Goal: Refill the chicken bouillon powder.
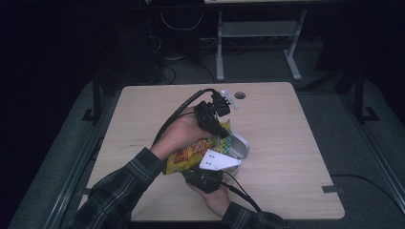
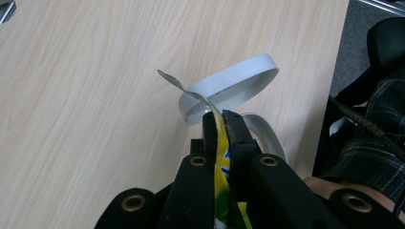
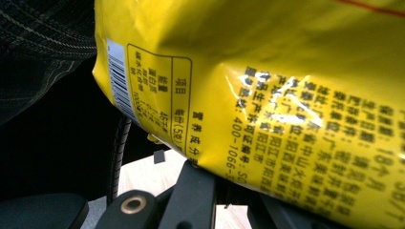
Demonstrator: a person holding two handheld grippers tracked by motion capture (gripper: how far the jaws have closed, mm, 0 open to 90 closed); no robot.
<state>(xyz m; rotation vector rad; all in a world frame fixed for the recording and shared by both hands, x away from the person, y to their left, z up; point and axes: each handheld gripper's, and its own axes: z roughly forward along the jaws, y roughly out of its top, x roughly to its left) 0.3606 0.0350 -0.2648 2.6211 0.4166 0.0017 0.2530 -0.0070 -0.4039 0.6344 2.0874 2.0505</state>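
A yellow snack bag (image 1: 188,155) with red print is held above the wooden table (image 1: 286,124) between both grippers. My left gripper (image 1: 220,130) comes down from above and is shut on the bag's upper edge; in the left gripper view its jaws (image 2: 220,117) pinch the thin yellow film (image 2: 220,157). My right gripper (image 1: 200,171) is under the bag's near end, shut on it; the right gripper view has the bag's printed back (image 3: 286,71) close over the jaws (image 3: 224,183), hiding their tips. A white round bowl (image 1: 241,145) (image 2: 234,88) sits right behind the bag.
A second white ring (image 2: 267,133) lies beside the bowl in the left gripper view. A small round grommet (image 1: 239,95) sits near the table's far edge. Bare wood stretches left and right of the hands. Beyond the table stand desk legs (image 1: 219,47) on grey floor.
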